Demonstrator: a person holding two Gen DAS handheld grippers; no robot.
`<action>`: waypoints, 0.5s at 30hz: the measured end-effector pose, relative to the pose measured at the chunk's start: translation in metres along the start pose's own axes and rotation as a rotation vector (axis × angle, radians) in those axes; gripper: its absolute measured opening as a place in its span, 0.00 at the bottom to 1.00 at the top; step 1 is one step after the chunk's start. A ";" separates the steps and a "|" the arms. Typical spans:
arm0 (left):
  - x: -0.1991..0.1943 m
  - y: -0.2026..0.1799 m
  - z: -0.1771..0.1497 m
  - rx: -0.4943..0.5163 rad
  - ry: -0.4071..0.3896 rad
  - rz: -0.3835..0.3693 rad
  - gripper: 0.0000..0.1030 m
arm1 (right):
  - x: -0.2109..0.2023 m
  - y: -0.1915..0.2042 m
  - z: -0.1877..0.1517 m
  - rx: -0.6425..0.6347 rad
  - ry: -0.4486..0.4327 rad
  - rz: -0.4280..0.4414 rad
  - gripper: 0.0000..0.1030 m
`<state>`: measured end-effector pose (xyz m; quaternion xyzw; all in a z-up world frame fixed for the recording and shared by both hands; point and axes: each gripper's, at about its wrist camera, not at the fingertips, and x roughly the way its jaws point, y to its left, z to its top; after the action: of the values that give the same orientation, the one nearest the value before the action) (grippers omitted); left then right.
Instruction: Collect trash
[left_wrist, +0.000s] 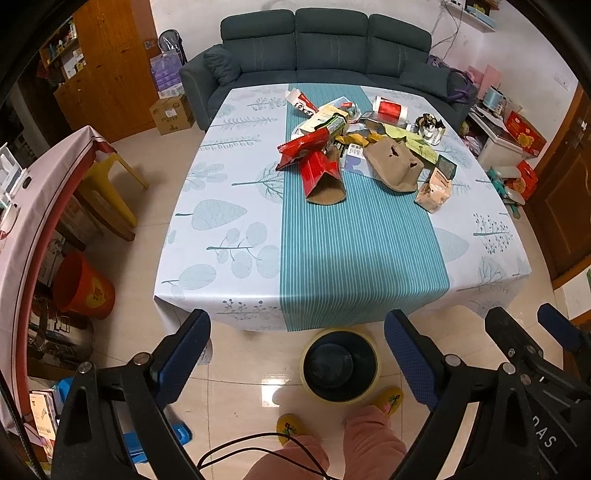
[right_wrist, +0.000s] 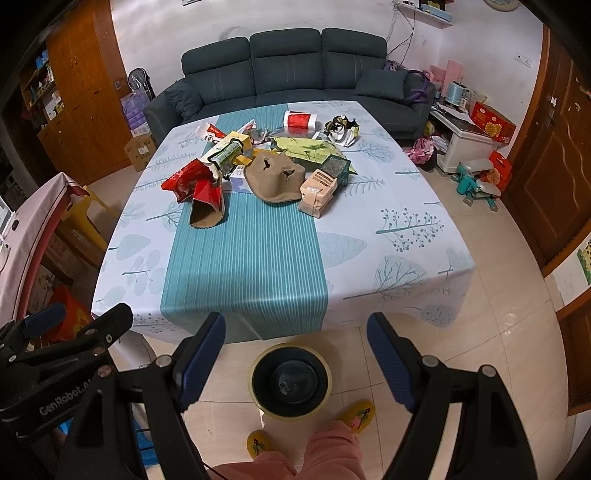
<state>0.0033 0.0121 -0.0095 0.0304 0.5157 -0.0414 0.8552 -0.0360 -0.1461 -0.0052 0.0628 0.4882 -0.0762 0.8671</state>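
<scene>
Both tongs, the left tongs and the right tongs, are hanging wide open and empty over the near edge of the bench, above the bin standing on the floor. The trash pile is lying on the far half, well apart. Reaching that far, a light wrapper is probably going to slip or drag its neighbours off the edge.

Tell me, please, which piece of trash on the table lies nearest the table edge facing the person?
The red box with the open brown end; its open mouth reaches farther down the striped runner than the beige carton.
</scene>
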 end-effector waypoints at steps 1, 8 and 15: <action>0.000 0.000 0.000 0.004 0.003 -0.001 0.91 | 0.000 0.000 -0.001 0.002 -0.001 0.001 0.77; -0.006 0.004 -0.004 0.020 -0.008 -0.026 0.91 | -0.012 0.002 -0.004 0.021 -0.015 -0.009 0.77; -0.013 0.006 -0.007 0.052 -0.028 -0.047 0.91 | -0.024 0.002 -0.007 0.052 -0.034 -0.021 0.77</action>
<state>-0.0084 0.0194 -0.0010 0.0399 0.5029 -0.0752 0.8601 -0.0540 -0.1415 0.0119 0.0786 0.4718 -0.0991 0.8726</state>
